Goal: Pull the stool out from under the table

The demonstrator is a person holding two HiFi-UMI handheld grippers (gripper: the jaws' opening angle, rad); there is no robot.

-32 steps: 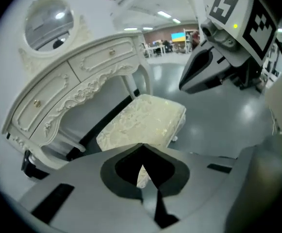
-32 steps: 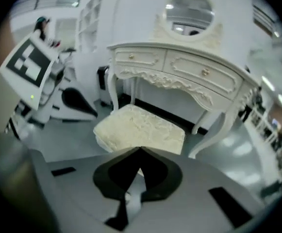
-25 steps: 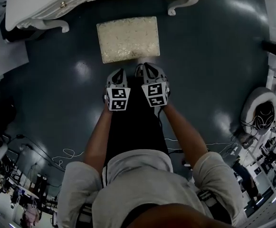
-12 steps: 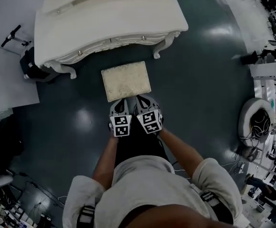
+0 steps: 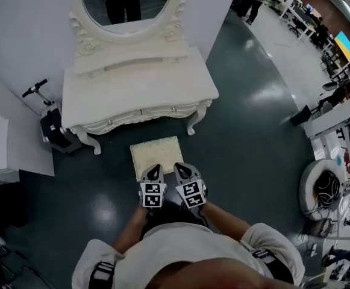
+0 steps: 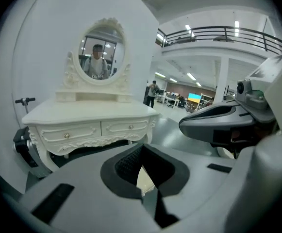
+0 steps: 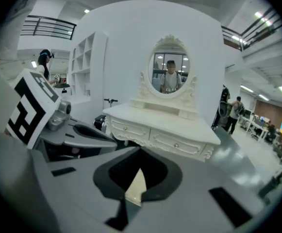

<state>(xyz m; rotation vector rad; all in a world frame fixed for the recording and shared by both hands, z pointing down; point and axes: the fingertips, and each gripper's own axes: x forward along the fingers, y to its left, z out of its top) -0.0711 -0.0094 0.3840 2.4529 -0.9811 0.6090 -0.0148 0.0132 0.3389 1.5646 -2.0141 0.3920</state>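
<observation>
Shining dark floor bears 1 stool nr white table.

Left gripper: jaws closed together, nothing clamped; points forward and down.
Right gripper: jaws closed together, empty; same tilt, just beside the left one.
Left forearm: bare, extended forward from the torso.
Right forearm: bare, extended forward, angled inward.

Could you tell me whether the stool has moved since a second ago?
No: the stool still sits just clear of the front legs of the dressing table.
</observation>
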